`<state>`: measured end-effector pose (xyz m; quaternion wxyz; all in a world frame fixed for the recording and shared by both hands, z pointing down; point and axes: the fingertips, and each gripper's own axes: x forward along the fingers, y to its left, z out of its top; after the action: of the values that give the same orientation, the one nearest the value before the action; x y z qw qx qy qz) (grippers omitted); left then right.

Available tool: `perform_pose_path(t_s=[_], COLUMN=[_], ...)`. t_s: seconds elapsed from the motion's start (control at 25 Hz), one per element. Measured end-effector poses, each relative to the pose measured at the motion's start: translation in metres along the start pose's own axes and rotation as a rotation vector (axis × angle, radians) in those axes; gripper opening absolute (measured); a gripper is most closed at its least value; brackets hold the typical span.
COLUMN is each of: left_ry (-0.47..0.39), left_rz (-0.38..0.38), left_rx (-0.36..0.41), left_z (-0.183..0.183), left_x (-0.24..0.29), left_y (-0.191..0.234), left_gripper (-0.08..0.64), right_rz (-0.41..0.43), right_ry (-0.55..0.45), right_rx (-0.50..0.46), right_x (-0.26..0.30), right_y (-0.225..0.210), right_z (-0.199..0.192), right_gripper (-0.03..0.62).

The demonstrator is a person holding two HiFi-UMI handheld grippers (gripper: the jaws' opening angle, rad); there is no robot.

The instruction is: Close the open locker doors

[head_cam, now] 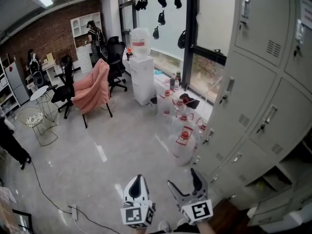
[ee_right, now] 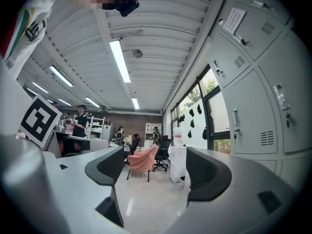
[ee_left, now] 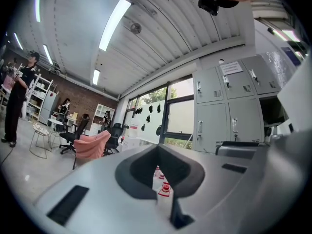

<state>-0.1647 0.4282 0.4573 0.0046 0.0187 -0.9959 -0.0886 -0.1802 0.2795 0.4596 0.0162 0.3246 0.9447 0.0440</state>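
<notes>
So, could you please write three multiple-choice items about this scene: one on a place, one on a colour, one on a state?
1. Where do the water jugs stand?
A. on the floor beside the lockers
B. on a desk
C. on top of a shelf

2. What colour is the big draped cloth?
A. blue
B. pink
C. green

3. On the right gripper, the fingers are:
A. apart, with nothing between
B. shut on a handle
C. shut together

Answers: 1 A, the jugs sit on the floor at the lockers' foot. 2 B, the cloth is plainly pink. 3 A, the right gripper view shows only the room between the fingers.
</notes>
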Motion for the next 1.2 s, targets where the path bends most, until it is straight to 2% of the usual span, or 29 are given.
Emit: perform_pose_path(t_s=[0.12,0.32,0.4,0.56,0.72,0.88,1.04,1.2], left_ry=[-0.014,0.009,0.011,0.016,0.048,0.066,0.076,0.093], left_rz=[-0.069,-0.202,-0.275,-0.467,-0.633,-0.831,-1.044,-1.233], left_rx=[-0.006,0.004,0.01,0.027,0.01,0.02,0.016,0.026], left_z=[0.0,-0.005,-0.005,-0.014,-0.03,-0.033,-0.033,-0.038], left_x=[0.026,0.058,0.074,0.093,0.09,0.078,0.059,0.029], left_y=[-0.035,-0.103,-0.137,-0.226,-0.315,-0.399,-0.483,-0.551], left_gripper=[0.006,0.006,0.006,0.006,0.006,0.006,0.006,0.006], right_rz=[-0.062,-0.196,-0.269,-0.462,-0.617,-0.786,-1.0,-1.187], right_ry=[-0.024,0.011,-0.007,-0.025,-0.012,-0.007,-0.014,-0.005], right_rx=[-0.007,-0.013,-0.013,-0.003,-0.006,-0.015,-0.018,-0.032], right_x=[-0.007,-0.04,-0.058,-0.117,-0.18,-0.244,-0.315,-0.379], right_y=[-0.037,-0.1,-0.127,-0.188,-0.234,-0.262,-0.284,-0.293], right_z=[0.007,0.002,0.007,0.009,0.007,0.01,0.017,0.023], right_gripper=[0.365,0.365,0.365,0.365,0.365,0.365,0.365,0.365])
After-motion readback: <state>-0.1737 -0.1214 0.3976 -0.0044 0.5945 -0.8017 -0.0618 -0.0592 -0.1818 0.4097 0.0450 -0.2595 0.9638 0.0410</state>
